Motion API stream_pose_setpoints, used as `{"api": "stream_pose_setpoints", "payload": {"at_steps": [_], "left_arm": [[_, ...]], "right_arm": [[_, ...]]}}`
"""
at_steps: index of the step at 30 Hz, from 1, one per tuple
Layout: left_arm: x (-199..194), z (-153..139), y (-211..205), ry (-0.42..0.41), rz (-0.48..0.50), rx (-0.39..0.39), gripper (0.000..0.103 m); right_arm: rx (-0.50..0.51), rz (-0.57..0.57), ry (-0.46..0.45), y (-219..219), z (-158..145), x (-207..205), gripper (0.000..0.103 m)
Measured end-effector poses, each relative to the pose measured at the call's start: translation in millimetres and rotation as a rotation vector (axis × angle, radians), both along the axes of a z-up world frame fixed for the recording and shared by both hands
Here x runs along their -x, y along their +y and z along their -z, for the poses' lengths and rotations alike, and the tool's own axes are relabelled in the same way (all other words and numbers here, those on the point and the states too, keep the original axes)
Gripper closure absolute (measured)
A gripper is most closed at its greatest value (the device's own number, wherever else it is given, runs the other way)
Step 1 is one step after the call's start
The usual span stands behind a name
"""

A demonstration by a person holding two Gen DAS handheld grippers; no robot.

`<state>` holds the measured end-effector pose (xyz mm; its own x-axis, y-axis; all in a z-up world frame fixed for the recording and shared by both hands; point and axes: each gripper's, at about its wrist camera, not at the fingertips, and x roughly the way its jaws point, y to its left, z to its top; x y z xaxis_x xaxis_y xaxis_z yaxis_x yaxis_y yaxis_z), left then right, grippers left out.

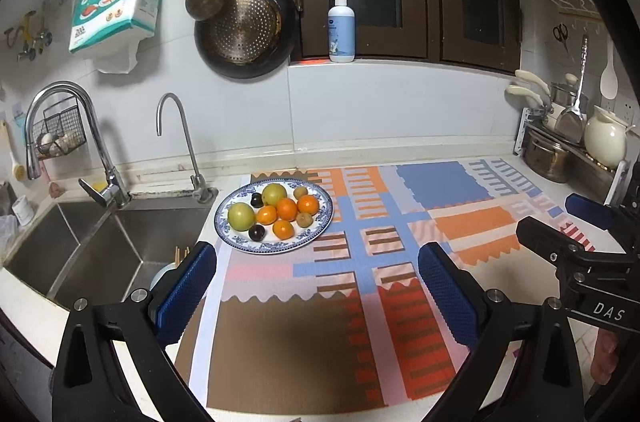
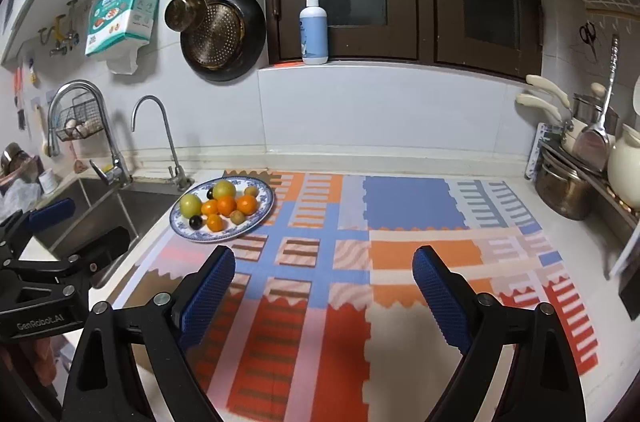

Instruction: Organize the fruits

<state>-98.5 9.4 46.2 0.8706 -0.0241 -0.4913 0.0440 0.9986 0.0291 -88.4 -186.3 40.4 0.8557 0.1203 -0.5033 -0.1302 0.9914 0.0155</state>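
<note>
A blue-and-white plate (image 1: 320,228) sits on the patterned mat (image 1: 360,262) next to the sink. It holds two green fruits (image 1: 241,216), several oranges (image 1: 286,209), two dark plums (image 1: 257,232) and small brownish fruits (image 1: 304,219). The plate also shows in the right wrist view (image 2: 260,218). My left gripper (image 1: 318,262) is open and empty, held above the mat in front of the plate. My right gripper (image 2: 324,266) is open and empty over the middle of the mat, to the right of the plate; it also shows in the left wrist view (image 1: 560,226).
A steel sink (image 1: 80,250) with two taps (image 1: 108,178) lies left of the plate. Pots, a kettle (image 1: 604,138) and utensils stand at the right counter edge. A soap bottle (image 1: 342,26) stands on the window ledge. Pans (image 1: 244,30) hang on the wall.
</note>
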Motion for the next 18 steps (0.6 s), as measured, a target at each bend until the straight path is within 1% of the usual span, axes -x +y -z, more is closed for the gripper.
{"api": "stream_pose_setpoints", "payload": {"at_steps": [10, 18], "left_arm": [[29.5, -6.8, -12.8, -0.030, 0.009, -0.019, 0.000], [40.5, -12.2, -16.7, -0.046, 0.014, -0.014, 0.000]], "right_arm": [[-0.018, 0.002, 0.000, -9.6, -2.1, 30.1, 0.011], [-0.022, 0.006, -0.001, -15.2, -2.7, 42.8, 0.011]]}}
